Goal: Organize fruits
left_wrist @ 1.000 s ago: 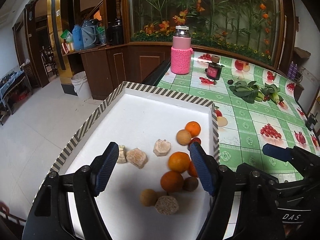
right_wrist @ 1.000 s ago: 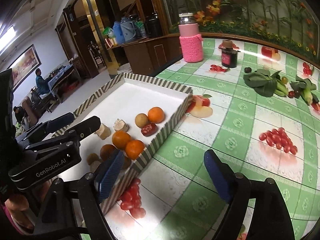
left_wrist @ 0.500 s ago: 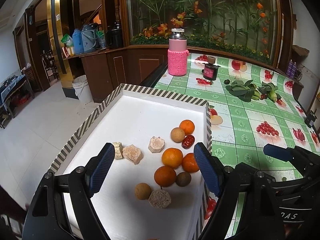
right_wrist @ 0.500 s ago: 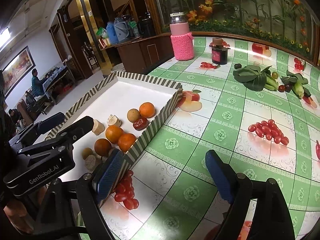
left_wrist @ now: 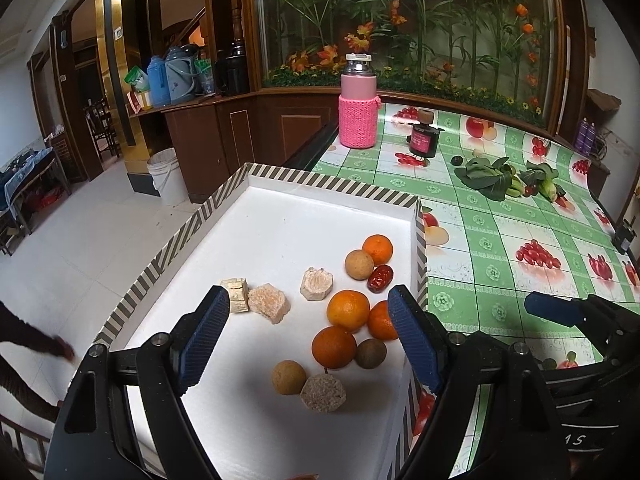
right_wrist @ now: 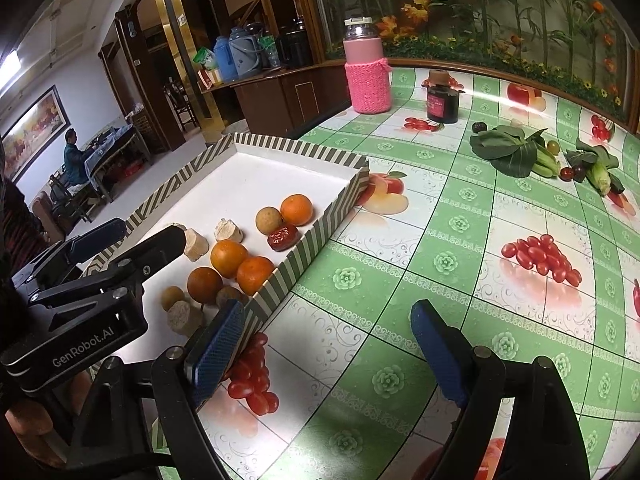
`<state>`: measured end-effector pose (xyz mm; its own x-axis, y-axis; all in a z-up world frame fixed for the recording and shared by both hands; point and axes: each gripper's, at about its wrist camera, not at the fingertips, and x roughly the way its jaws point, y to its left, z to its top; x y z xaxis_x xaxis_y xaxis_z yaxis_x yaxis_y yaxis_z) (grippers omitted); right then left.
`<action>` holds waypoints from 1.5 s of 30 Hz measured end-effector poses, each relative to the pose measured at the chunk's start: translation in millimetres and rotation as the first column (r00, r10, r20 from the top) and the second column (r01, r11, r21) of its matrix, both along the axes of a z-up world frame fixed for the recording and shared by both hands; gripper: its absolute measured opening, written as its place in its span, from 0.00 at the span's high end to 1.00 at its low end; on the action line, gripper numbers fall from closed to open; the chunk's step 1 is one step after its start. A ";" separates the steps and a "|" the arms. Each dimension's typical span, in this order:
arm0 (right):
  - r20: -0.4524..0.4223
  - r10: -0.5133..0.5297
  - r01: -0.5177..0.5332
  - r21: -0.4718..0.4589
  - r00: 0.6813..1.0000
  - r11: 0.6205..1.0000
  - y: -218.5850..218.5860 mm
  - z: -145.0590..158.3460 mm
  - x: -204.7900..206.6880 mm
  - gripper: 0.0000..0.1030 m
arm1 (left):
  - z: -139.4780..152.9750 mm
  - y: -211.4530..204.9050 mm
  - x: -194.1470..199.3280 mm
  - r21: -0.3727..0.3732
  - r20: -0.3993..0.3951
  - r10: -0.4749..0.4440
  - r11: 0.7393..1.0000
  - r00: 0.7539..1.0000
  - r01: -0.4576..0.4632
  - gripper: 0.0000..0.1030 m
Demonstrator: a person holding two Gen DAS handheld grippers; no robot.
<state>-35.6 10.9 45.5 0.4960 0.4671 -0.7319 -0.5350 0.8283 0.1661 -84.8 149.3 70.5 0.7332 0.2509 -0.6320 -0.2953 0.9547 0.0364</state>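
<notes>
A white tray with a striped rim (left_wrist: 328,186) (right_wrist: 296,148) holds several oranges (left_wrist: 348,310) (right_wrist: 229,258), brown round fruits (left_wrist: 359,264), a red date (left_wrist: 380,278) (right_wrist: 283,237) and pale chunky pieces (left_wrist: 268,302). My left gripper (left_wrist: 308,336) is open and empty, held above the tray's near end, with the fruit cluster between its fingers in view. My right gripper (right_wrist: 326,346) is open and empty over the tablecloth, just right of the tray; its left pad (right_wrist: 216,348) is near the tray's corner.
The table has a green checked cloth with printed fruit (right_wrist: 460,224). At the far end stand a pink-sleeved flask (left_wrist: 357,108) (right_wrist: 366,76) and a dark jar (left_wrist: 423,138) (right_wrist: 442,98). Leafy greens, corn and small fruits (right_wrist: 520,152) (left_wrist: 504,176) lie at the far right.
Both grippers have drawn back and up from the tray, so more of the tray and table shows. Both stay open. The fruits have not moved.
</notes>
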 end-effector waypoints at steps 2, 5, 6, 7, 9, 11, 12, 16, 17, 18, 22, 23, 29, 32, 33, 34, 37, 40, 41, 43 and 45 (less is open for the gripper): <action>-0.006 0.001 -0.001 0.000 1.000 1.000 0.3 -0.8 0.5 0.16 | 0.0 0.1 0.3 0.000 0.001 0.001 1.000 1.000 -0.001 0.21; -0.002 0.005 -0.005 0.001 1.000 1.000 1.3 -0.4 0.6 0.16 | -0.8 0.5 0.3 0.002 0.000 0.004 1.000 1.000 -0.004 0.21; -0.001 0.006 -0.006 -0.002 1.000 1.000 1.9 -0.3 0.6 0.16 | -1.4 0.9 0.7 0.001 -0.001 0.005 1.000 1.000 -0.005 0.21; -0.001 0.007 -0.007 -0.004 1.000 1.000 2.5 -0.4 0.3 0.16 | -1.7 1.5 0.6 0.000 -0.002 0.006 1.000 1.000 -0.006 0.21; 0.001 0.009 -0.009 -0.007 1.000 1.000 3.3 -0.6 -0.1 0.16 | -2.8 2.0 0.8 -0.001 -0.004 0.007 1.000 1.000 -0.007 0.21; -0.002 0.010 -0.010 -0.012 1.000 1.000 4.3 -1.6 0.1 0.16 | -3.1 2.1 1.0 -0.001 -0.005 0.008 1.000 1.000 -0.008 0.21; -0.004 0.010 -0.010 -0.014 1.000 1.000 4.7 -1.9 0.2 0.16 | -2.9 2.2 0.9 -0.002 -0.004 0.007 1.000 1.000 -0.007 0.21; -0.004 0.014 -0.014 -0.018 1.000 1.000 6.4 -2.5 -0.1 0.16 | -4.6 3.4 1.3 -0.004 -0.005 0.010 1.000 1.000 -0.010 0.21; -0.005 0.015 -0.015 -0.019 1.000 1.000 6.9 -2.5 0.0 0.16 | -5.6 4.2 1.5 -0.006 -0.007 0.011 1.000 1.000 -0.011 0.21; -0.004 0.016 -0.016 -0.022 1.000 1.000 7.6 -2.7 -0.2 0.16 | -6.1 5.2 1.0 -0.007 -0.007 0.012 1.000 1.000 -0.012 0.21; -0.003 0.021 -0.021 -0.028 1.000 0.999 10.2 -3.2 -0.6 0.16 | -7.1 6.2 1.0 -0.009 -0.010 0.015 1.000 1.000 -0.015 0.21; -0.004 0.021 -0.021 -0.030 1.000 0.999 10.9 -3.6 -0.6 0.16 | -7.3 6.3 1.0 -0.009 -0.009 0.016 1.000 1.000 -0.016 0.21; -0.003 0.028 -0.029 -0.039 1.000 0.999 14.1 -4.5 -1.3 0.16 | -7.3 6.6 0.5 -0.008 -0.009 0.017 1.000 1.000 -0.017 0.21; -0.005 0.030 -0.030 -0.041 1.000 0.999 15.9 -5.1 -1.4 0.16 | -7.3 7.5 0.3 -0.010 -0.009 0.020 1.000 1.000 -0.020 0.21; -0.006 0.031 -0.031 -0.042 0.999 0.999 16.4 -5.3 -1.4 0.16 | -7.2 8.1 -0.1 -0.009 -0.010 0.022 1.000 1.000 -0.022 0.21; -0.006 0.032 -0.032 -0.043 0.999 0.999 17.1 -5.5 -1.4 0.16 | -7.2 8.6 -0.1 -0.010 -0.010 0.023 1.000 1.000 -0.023 0.21; -0.006 0.034 -0.034 -0.045 0.999 0.998 18.1 -6.0 -1.6 0.16 | -7.1 10.3 -0.4 -0.014 -0.010 0.027 1.000 1.000 -0.027 0.21; -0.007 0.034 -0.034 -0.044 0.999 0.998 18.4 -6.2 -1.5 0.16 | -7.6 11.9 -0.8 -0.020 -0.011 0.030 0.999 0.999 -0.031 0.21; -0.008 0.034 -0.035 -0.044 0.999 0.998 18.6 -6.4 -1.5 0.16 | -8.1 11.8 -0.9 -0.019 -0.011 0.032 0.999 0.999 -0.032 0.21; -0.009 0.034 -0.035 -0.045 0.999 0.998 19.2 -6.9 -1.4 0.16 | -8.5 11.9 -1.6 -0.014 -0.009 0.036 0.999 0.999 -0.036 0.21; -0.011 0.034 -0.035 -0.046 0.999 0.998 19.1 -7.5 -1.2 0.16 | -8.3 11.3 -2.6 -0.003 -0.002 0.040 0.999 0.999 -0.040 0.21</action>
